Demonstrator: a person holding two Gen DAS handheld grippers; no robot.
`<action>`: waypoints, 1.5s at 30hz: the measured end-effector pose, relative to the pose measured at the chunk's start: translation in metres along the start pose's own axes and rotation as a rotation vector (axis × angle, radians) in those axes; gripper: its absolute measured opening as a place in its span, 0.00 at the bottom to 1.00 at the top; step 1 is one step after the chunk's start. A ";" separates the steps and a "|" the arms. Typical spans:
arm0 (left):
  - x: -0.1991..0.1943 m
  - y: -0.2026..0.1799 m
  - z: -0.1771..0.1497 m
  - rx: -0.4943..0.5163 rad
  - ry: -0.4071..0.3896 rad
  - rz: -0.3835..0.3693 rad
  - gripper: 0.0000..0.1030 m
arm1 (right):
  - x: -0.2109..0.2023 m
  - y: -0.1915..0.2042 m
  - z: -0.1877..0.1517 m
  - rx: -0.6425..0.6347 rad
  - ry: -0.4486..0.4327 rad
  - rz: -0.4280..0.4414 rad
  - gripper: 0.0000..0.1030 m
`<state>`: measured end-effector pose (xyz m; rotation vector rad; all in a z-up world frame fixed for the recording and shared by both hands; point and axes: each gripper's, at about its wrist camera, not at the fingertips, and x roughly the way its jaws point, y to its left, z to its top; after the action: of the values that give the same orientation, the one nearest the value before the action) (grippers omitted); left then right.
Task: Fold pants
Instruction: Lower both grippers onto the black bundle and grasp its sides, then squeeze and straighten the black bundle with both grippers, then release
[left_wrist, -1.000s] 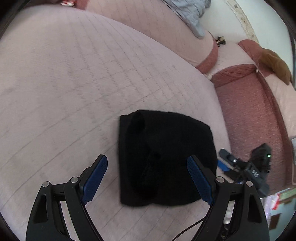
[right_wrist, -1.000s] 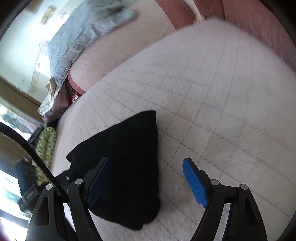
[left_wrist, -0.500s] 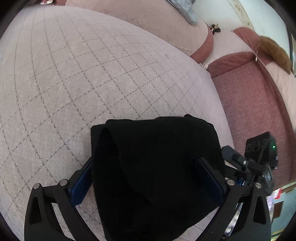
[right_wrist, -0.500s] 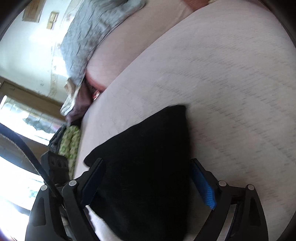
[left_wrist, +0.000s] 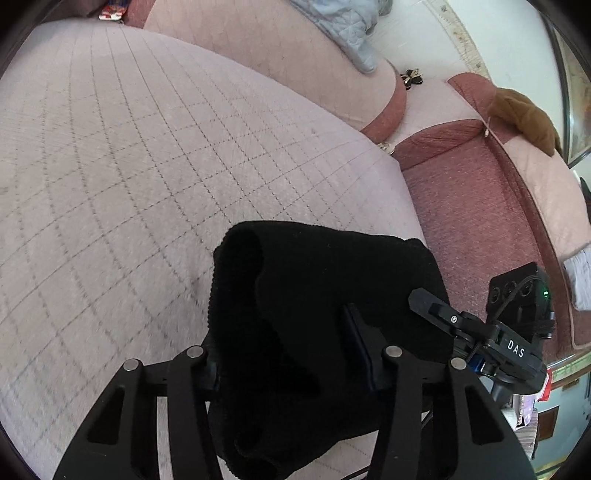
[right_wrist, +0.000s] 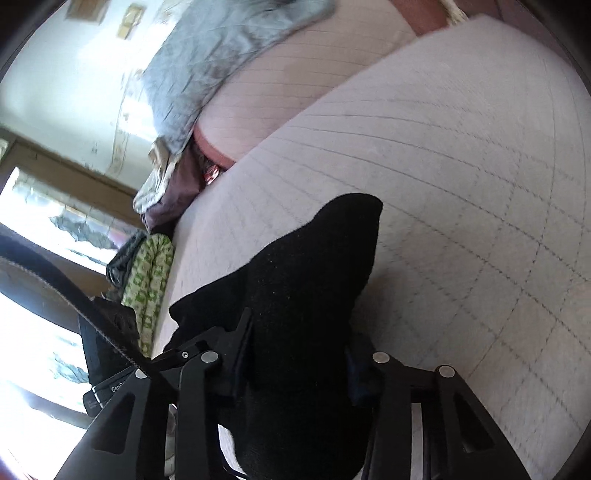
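Observation:
The black pants (left_wrist: 317, 295) are folded into a thick bundle at the near edge of the pale pink quilted bed (left_wrist: 129, 166). My left gripper (left_wrist: 288, 343) is shut on the bundle's near edge, with the cloth bunched between its fingers and hiding the pads. My right gripper (right_wrist: 295, 354) is shut on the other side of the same pants (right_wrist: 314, 266) and lifts that side, so the cloth hangs over its fingers. The right gripper also shows in the left wrist view (left_wrist: 480, 332) at the bundle's right side.
A pink bolster (left_wrist: 277, 48) with a grey quilted blanket (left_wrist: 343, 40) lies along the far side of the bed. A dark red couch (left_wrist: 480, 206) with a brown cloth (left_wrist: 524, 118) stands to the right. Green patterned fabric (right_wrist: 147, 273) lies beside the bed near a bright window.
Both grippers have moved in onto the folded pants and shut on them, from wide open a second ago. The bundle's sides are now raised off the bed.

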<state>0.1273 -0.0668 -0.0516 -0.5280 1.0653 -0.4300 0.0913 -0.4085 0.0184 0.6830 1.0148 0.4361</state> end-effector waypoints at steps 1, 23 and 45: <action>-0.005 0.001 -0.002 0.000 -0.010 -0.008 0.49 | -0.002 0.011 -0.002 -0.033 0.003 -0.025 0.42; 0.004 0.094 -0.002 -0.161 -0.012 -0.127 0.51 | 0.069 -0.011 -0.032 0.085 0.086 0.082 0.91; -0.041 0.045 0.046 -0.121 -0.075 -0.066 0.46 | 0.051 0.064 0.005 -0.108 0.073 0.017 0.39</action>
<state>0.1553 0.0015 -0.0318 -0.6828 1.0076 -0.4022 0.1186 -0.3326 0.0331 0.5826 1.0468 0.5300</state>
